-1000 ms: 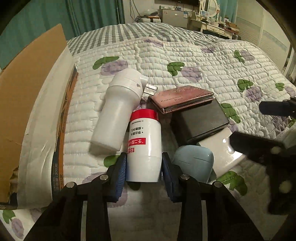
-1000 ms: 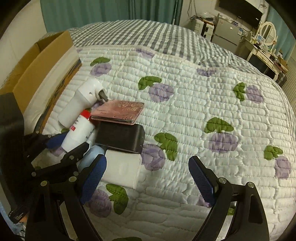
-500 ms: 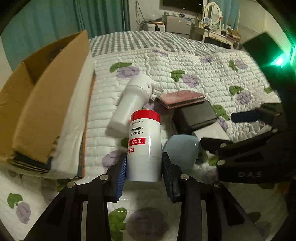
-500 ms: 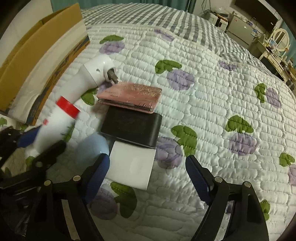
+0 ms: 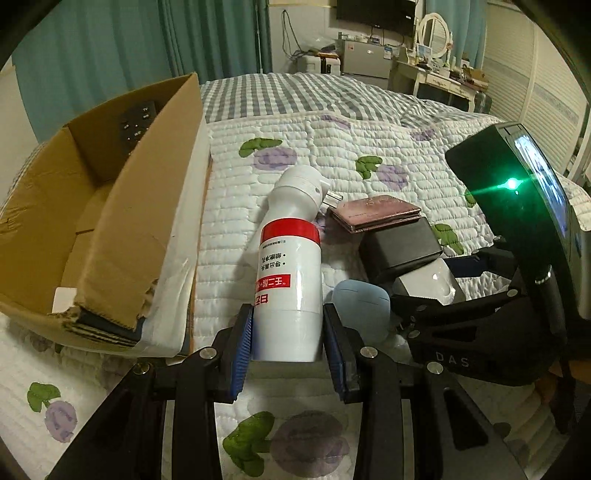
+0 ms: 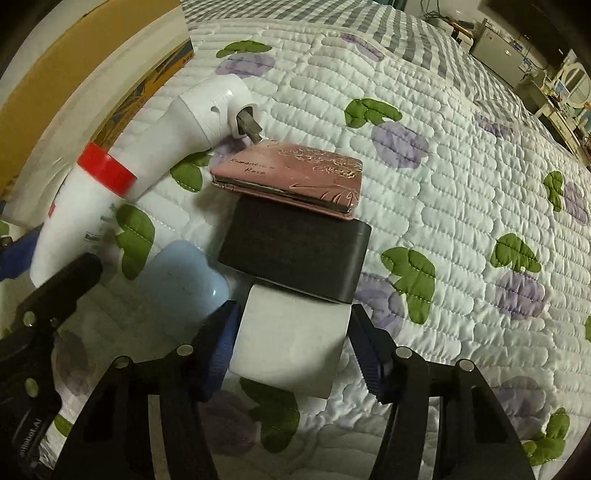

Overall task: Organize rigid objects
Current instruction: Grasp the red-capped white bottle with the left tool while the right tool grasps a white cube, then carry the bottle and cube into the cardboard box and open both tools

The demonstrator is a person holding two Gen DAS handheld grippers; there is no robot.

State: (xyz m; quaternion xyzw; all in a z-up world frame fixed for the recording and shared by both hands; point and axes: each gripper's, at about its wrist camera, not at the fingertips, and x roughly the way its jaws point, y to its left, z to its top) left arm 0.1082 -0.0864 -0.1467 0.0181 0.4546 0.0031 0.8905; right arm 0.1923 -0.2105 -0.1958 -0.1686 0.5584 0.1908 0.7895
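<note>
My left gripper (image 5: 288, 317) is shut on a white bottle with a red cap (image 5: 288, 273) and holds it above the quilt, next to an open cardboard box (image 5: 110, 206). My right gripper (image 6: 291, 317) points down over a white case (image 6: 291, 339). Its jaws are closing, and the pads meet the case's two sides. The case lies partly under a black box (image 6: 295, 254). A pink patterned wallet (image 6: 295, 173) rests on the black box's far edge. A light blue case (image 6: 184, 277) lies left of the white case. A white pronged device (image 6: 207, 107) lies beyond.
The cardboard box stands on the bed's left side with a black remote (image 5: 136, 122) leaning inside it. The quilted bedspread (image 6: 461, 184) stretches to the right. Furniture and a mirror (image 5: 432, 33) stand at the far wall.
The left gripper has lifted the bottle off the quilt toward the cardboard box. The right gripper has come down over the white case, and its jaws have narrowed onto it.
</note>
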